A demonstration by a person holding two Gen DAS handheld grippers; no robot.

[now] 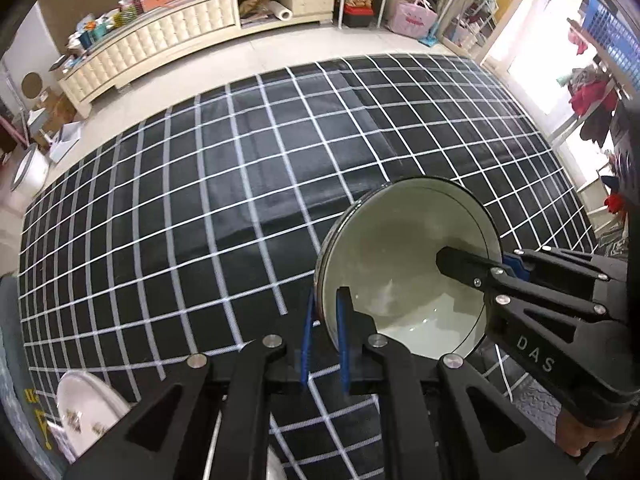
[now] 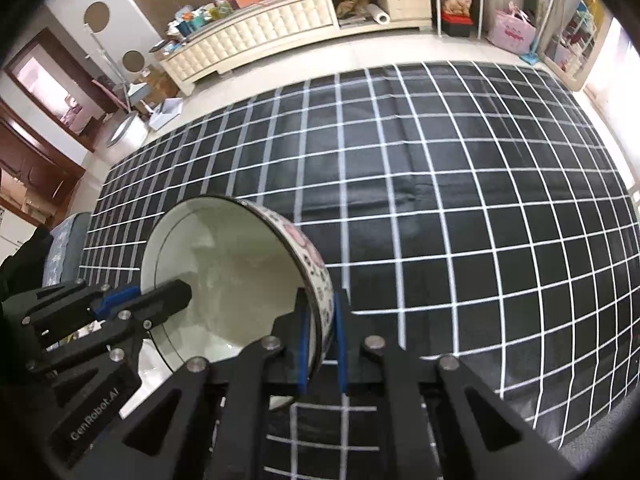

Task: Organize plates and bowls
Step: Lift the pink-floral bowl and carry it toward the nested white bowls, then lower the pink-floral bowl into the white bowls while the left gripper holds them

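Bowl (image 1: 404, 268) hangs tilted above the checked tabletop (image 1: 240, 184), its rim pinched on opposite sides by both grippers. Left gripper (image 1: 325, 332) and right gripper (image 2: 322, 336) have their fingers clamped on it. Beside the bowl lies a white plate (image 1: 86, 412)

I see a black white-gridded cloth (image 1: 248, 184) covering the tabletop; on the far side a cream tufted cabinet (image 1: 168, 40) holds clutter, a pink bag (image 1: 412, 16) to its right.

Bright daylight from window (image 1: 532, 68) right of grippers, blown out. Strong fisheye bending, dark vignetted corners. Glare on tablecloth (image 1: 248, 200); focus sharp.
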